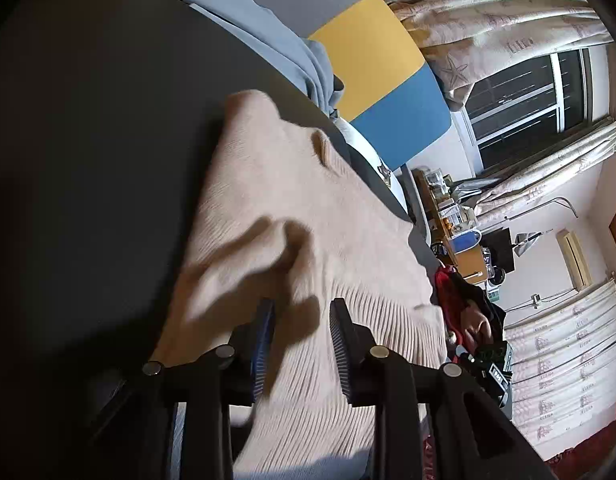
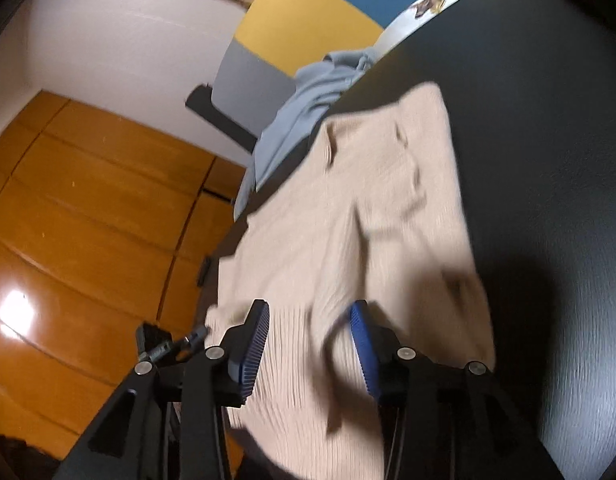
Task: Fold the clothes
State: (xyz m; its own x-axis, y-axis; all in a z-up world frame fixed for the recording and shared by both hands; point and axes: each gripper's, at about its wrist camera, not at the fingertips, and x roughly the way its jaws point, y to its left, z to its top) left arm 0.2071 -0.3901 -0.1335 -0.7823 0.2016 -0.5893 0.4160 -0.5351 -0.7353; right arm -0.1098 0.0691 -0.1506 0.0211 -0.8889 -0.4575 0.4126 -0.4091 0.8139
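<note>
Beige ribbed knit garment [image 1: 308, 248] spread on a black surface [image 1: 88, 140], both hand-held grippers over its near edge.

The garment [image 2: 347, 220] lies creased and partly folded (its lower edge hangs off the surface [image 2: 547, 160]). The left hand-held gripper [image 1: 302, 344] and the right hand-held gripper [image 2: 309, 344] each have their blue-padded jaws parted with ribbed fabric between them, not clamped. A light blue cloth [image 2: 308, 96] lies beyond the garment.

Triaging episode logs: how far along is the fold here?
Early. Done: beige knit garment lies spread on the dark table. In hand: left gripper and right gripper hover open over its near edge, gripping nothing. Left: every fold; the light blue garment waits.
</note>
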